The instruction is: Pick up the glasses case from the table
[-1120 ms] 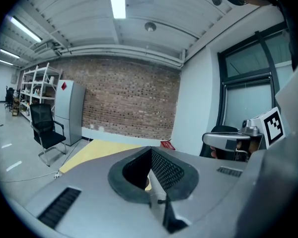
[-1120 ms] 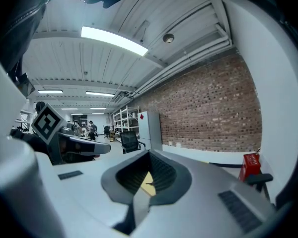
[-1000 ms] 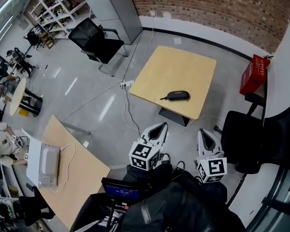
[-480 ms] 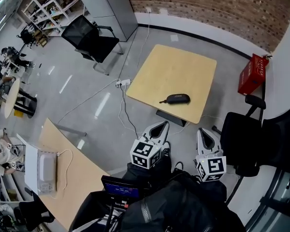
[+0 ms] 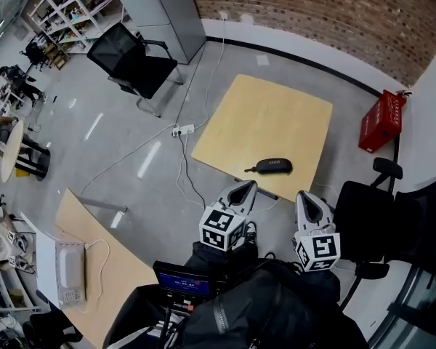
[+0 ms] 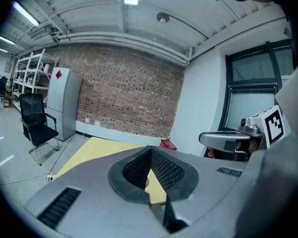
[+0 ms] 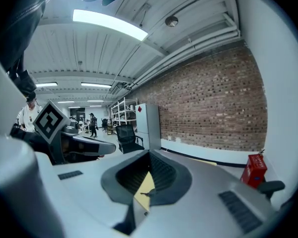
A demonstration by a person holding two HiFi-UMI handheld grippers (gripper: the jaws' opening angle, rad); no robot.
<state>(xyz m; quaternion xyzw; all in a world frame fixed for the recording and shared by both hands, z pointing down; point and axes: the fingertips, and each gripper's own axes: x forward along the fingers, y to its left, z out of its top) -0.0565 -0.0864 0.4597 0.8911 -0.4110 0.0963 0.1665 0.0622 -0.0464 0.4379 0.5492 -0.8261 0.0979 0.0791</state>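
Open grey floor (image 5: 131, 144) lies left of the square desk (image 5: 269, 115). A black chair (image 5: 363, 220) crowds its near right corner. The left gripper (image 5: 245, 186) and right gripper (image 5: 305, 196) hang closed and empty, just short of the desk's near edge. The glasses case (image 5: 270, 166) lies by that edge.

The table (image 5: 265, 111) has a pale wood-look top, smooth and matt. Near its six o'clock edge the glasses case (image 5: 272, 166) is dark with a faint sheen, perhaps hard plastic or leatherette; it is too small to tell. The grey floor (image 5: 109, 133) is polished and glossy, streaked with reflected light. At twelve o'clock the brick wall (image 5: 334, 13) is rough and matt. At the table's three o'clock the crate (image 5: 381, 121) looks like red plastic. The left gripper (image 5: 247, 187) and the right gripper (image 5: 306, 197) have smooth, matt grey plastic shells, and their black pads (image 6: 161, 167) are finely ribbed and rubbery.
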